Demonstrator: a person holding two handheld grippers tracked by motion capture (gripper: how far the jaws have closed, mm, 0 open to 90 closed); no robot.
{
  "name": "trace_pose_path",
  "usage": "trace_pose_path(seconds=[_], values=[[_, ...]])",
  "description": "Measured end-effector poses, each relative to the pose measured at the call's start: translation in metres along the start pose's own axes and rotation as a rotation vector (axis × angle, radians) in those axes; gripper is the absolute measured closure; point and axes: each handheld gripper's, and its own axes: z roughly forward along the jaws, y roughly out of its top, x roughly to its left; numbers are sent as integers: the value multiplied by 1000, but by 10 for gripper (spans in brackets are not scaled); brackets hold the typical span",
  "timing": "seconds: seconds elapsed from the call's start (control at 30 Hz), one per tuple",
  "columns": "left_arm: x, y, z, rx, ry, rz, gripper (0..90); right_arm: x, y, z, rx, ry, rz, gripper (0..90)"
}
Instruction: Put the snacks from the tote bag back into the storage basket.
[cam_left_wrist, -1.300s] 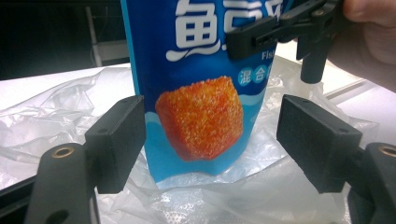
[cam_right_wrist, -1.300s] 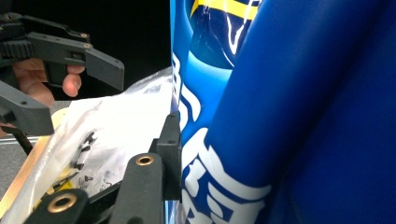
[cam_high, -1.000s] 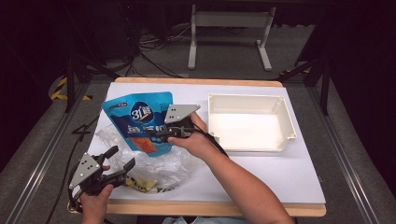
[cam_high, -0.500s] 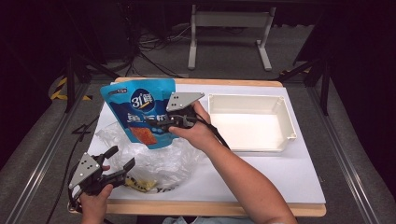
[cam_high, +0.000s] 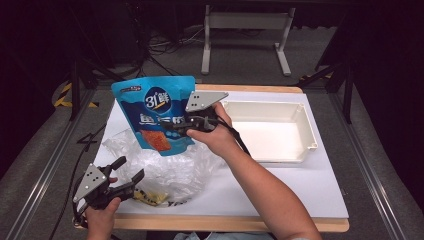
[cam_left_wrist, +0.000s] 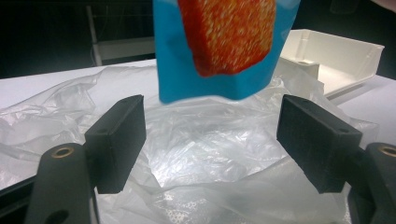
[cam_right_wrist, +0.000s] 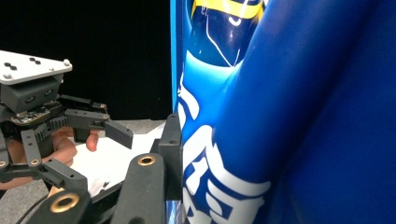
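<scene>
On the white table our right gripper clamps the blue pouch upright above the plastic bag, while our left gripper waits wide open, holding nothing.

Dark room, grey floor, white table, metal stand behind.

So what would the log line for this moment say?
right gripper: shut on blue pouch, held above clear plastic bag | left gripper: open, beside bag | white tray: empty
</scene>
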Motion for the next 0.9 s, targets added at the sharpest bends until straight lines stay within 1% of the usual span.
trace_pose_path(seconds=[0.07,0.1,0.27,0.3,0.37,0.43,0.5,0.53,0.6,0.7,0.73,0.87,0.9], values=[[0,0,0,-1,1,-1,247,-2,3,-7,-4,-7,-1,624],[0,0,-1,7,-3,-2,247,-3,4,-10,-3,-9,-2,624],[0,0,0,-1,-1,2,247,-10,8,-30,0,-21,2,624],[0,1,0,12,-5,4,247,-10,8,-33,4,-27,2,624],[0,1,0,13,-4,4,247,-13,8,-40,8,-44,-3,624],[0,1,0,14,-4,5,247,-15,8,-48,15,-59,5,623],[0,0,0,14,-3,1,247,-19,9,-56,11,-75,4,623],[0,0,0,14,-3,1,247,-19,9,-56,11,-75,4,623],[0,0,1,16,-4,3,247,-24,9,-67,9,-94,5,623],[0,0,1,17,-3,2,247,-31,10,-83,22,-118,7,623],[0,0,1,17,0,2,247,-34,10,-90,24,-135,6,623],[0,0,1,18,1,1,247,-40,8,-102,28,-164,12,623],[0,0,2,8,1,-1,247,-42,7,-107,29,-173,16,623]])
